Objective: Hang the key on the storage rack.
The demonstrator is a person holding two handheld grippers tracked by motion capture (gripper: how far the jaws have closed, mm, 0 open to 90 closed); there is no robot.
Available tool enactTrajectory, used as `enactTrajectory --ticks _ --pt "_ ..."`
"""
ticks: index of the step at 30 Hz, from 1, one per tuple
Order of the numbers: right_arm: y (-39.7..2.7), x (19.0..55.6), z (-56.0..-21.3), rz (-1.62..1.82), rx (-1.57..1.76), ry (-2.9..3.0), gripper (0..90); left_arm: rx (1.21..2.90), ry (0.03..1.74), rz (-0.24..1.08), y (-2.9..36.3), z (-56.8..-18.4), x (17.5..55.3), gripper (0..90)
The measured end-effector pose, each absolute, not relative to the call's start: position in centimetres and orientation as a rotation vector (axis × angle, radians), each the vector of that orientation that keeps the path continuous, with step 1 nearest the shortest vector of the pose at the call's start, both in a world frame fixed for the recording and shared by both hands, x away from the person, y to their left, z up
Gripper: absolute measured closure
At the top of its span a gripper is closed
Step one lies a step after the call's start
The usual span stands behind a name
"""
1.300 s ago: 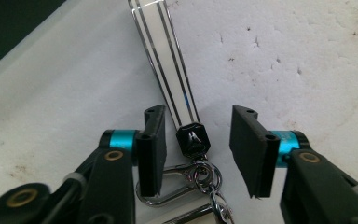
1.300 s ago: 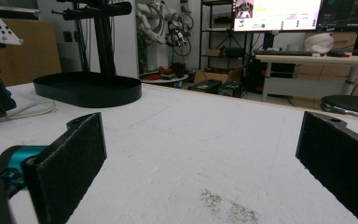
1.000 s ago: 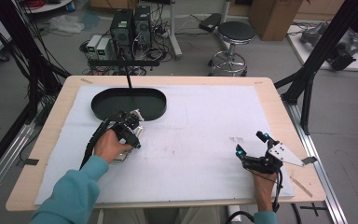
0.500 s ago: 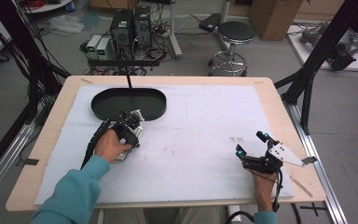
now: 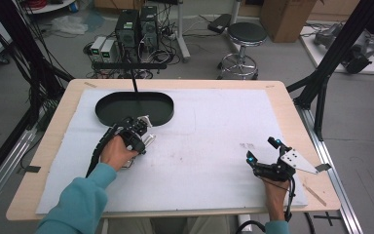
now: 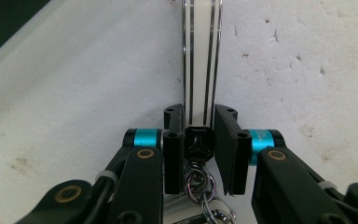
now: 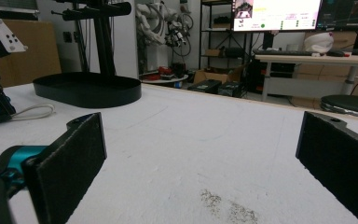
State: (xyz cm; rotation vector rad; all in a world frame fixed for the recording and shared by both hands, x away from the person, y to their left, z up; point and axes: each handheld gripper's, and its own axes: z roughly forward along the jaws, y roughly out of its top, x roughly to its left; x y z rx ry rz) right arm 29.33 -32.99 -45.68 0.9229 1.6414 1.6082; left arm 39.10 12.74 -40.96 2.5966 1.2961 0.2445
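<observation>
gripping a narrow white strip (image 6: 200,60) with dark lines along it, the left tool (image 6: 199,140) has just been closing, and its pads now press the strip's near end from both sides, above a small metal ring and spring. the strip lies flat on the white foam sheet (image 5: 214,141), just beside the near rim of the black oval tray (image 5: 108,108) toward the table's (image 5: 292,105) far left corner. the right tool (image 5: 263,155) rests near the table's near right corner, jaws spread wide with nothing between them. bare sheet lies between the two tools and out to the far right edge.
</observation>
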Motion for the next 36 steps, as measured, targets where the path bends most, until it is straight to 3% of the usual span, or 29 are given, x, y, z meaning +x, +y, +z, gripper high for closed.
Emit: enactTrajectory --ticks 16,36 --pt "-33.0 29.3 -45.7 1.609 0.924 1.641 0.9 2.539 1.181 0.311 13.7 -39.8 38.8 74.0" --pt "-33.0 29.3 -45.7 1.604 0.922 1.643 0.9 2.16 0.966 0.337 15.8 -36.5 38.6 74.0"
